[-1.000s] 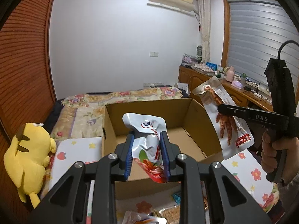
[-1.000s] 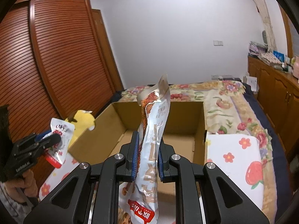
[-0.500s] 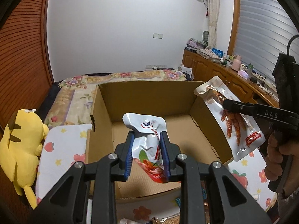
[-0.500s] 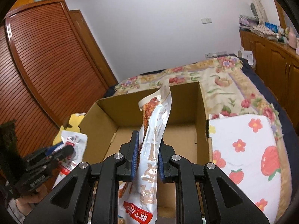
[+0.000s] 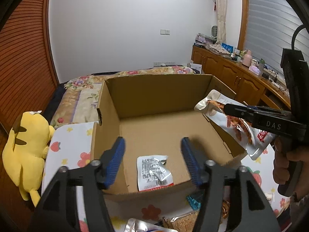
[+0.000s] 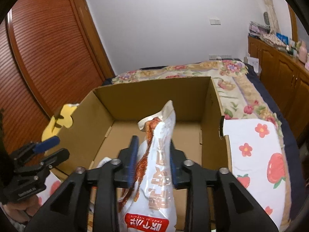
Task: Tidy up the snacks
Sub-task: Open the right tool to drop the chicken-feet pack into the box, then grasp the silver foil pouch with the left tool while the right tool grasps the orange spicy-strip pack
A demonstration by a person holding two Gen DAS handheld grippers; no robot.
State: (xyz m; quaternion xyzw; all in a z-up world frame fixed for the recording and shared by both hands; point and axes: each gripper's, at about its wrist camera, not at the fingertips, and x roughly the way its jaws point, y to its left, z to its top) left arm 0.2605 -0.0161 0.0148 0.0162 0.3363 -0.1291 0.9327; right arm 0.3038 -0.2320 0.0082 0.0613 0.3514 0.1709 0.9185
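While left tongs (image 5: 152,145) gape, small packet (image 5: 154,172) lies below in box (image 5: 158,94).

Bedroom, white walls, warm wood all round

Plain white wall (image 5: 125,29) at the back, a light switch (image 5: 164,31) on it and sockets (image 5: 163,64) low down. On the left, a slatted reddish-brown wardrobe (image 6: 48,48) climbs out of shot. Bed (image 6: 237,89) in the middle under a floral quilt (image 5: 81,96), with a white fruit-and-flower sheet (image 6: 256,150) nearer the camera. Yellow plush toy (image 5: 27,150) at the bed's left edge. Along the right runs a cluttered wooden sideboard (image 5: 231,73); above it a window with grey blinds (image 5: 270,29), a pale curtain (image 5: 221,19) beside. Light is even and soft.
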